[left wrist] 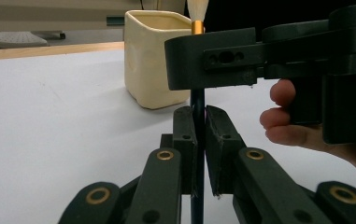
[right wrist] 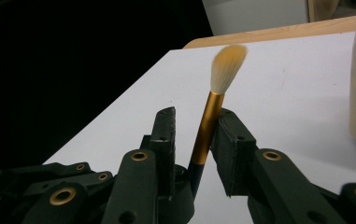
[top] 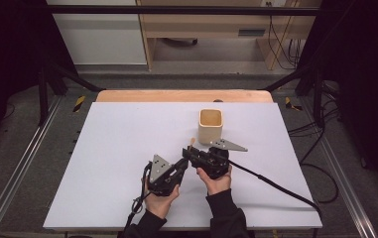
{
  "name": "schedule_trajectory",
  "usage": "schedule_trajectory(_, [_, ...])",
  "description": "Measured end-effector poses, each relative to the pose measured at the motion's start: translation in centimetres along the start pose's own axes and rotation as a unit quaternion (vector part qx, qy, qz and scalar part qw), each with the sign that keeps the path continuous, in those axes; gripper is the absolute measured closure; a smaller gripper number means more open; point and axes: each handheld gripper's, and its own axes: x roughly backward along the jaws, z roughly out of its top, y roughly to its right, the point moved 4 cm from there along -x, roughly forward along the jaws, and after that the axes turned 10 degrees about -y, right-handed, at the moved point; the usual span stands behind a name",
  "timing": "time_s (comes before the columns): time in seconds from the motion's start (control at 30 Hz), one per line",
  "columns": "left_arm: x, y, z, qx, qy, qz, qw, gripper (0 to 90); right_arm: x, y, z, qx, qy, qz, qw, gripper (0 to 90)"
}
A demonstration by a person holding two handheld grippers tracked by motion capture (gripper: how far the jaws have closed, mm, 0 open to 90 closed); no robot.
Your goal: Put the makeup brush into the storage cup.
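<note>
A makeup brush with a gold ferrule, a dark handle and pale, orange-tipped bristles stands nearly upright just above the white table. My left gripper is shut on the dark handle low down. My right gripper straddles the gold ferrule higher up. The ferrule leans against one pad, and a gap shows at the other pad. In the high view both grippers meet near the table's middle front, with the brush tip pointing toward the cup.
A cream square cup stands upright and empty-looking just beyond the grippers, right of the brush. The table's wooden far edge lies behind it. Cables trail from both grippers toward the front and right.
</note>
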Motion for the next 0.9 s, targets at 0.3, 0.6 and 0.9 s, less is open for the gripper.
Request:
schedule_trajectory(0.3, [0.0,0.0,0.01,0.001,0.0,-0.002,1.0,82.7,0.05,-0.05,-0.03,-0.007,0.001,0.008,0.9999,83.3])
schedule_trajectory(0.6, [-0.02,-0.06,0.12,-0.001,-0.007,-0.005,1.0,82.2,0.1,-0.1,-0.11,-0.006,0.002,0.011,0.9999,84.0])
schedule_trajectory(0.9, [0.33,-0.58,0.68,-0.016,-0.027,-0.019,0.9993,71.2,0.72,-0.09,0.51,0.008,0.023,-0.001,0.9997,83.9])
